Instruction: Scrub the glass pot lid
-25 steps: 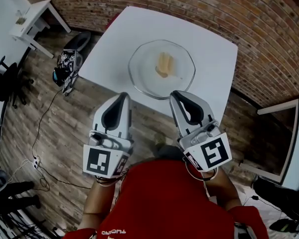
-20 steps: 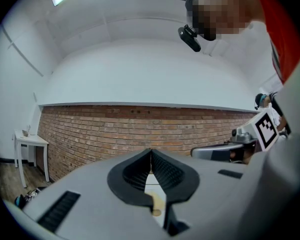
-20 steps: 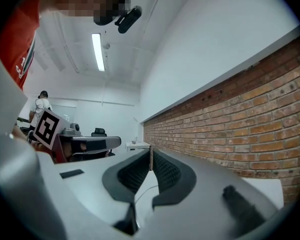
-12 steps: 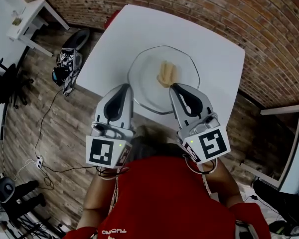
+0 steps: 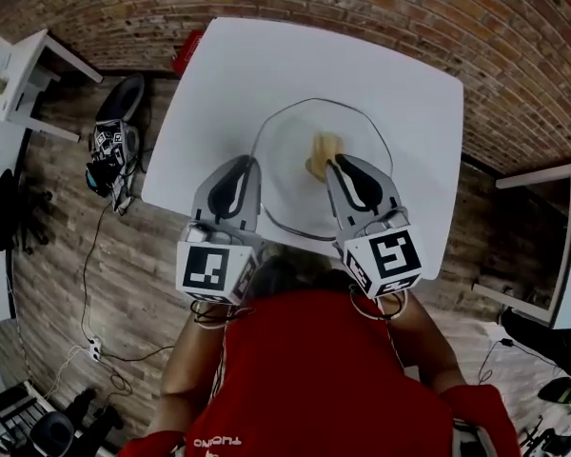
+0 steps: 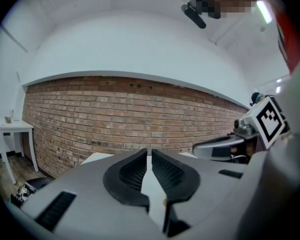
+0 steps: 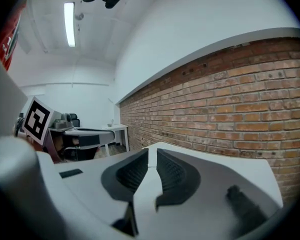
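Item: glass pot lid (image 5: 290,174), clear, round with a slightly faceted rim, lying flat near the middle of the white surface (image 5: 219,74). It lies directly ahead of both tools, on the side away from the person.

Accessory: pale yellow pad (image 5: 324,152), probably the scrubbing sponge, at the lid's centre. Whether it sits on top of the glass or under it cannot be told. Its long axis runs roughly away from the person.

Left tool (image 5: 244,165): jaws drawn almost together, only a thin slit between the pads, nothing held. Tip at the lid's left rim, over or just beside it; contact not determinable.

Right tool (image 5: 341,163): jaws likewise nearly closed and empty. Tip over the glass, just beside the yellow pad on its near right side; touching or not cannot be told.

Governing relation: the pad lies just ahead and slightly left of the right tool's tip and well apart from the left tool's, so the right hand is the nearer for taking it.

Judgement: the jaws would need to part before any pick-up, and the left tool is placed to steady the rim. Scrubbing appears not yet begun.
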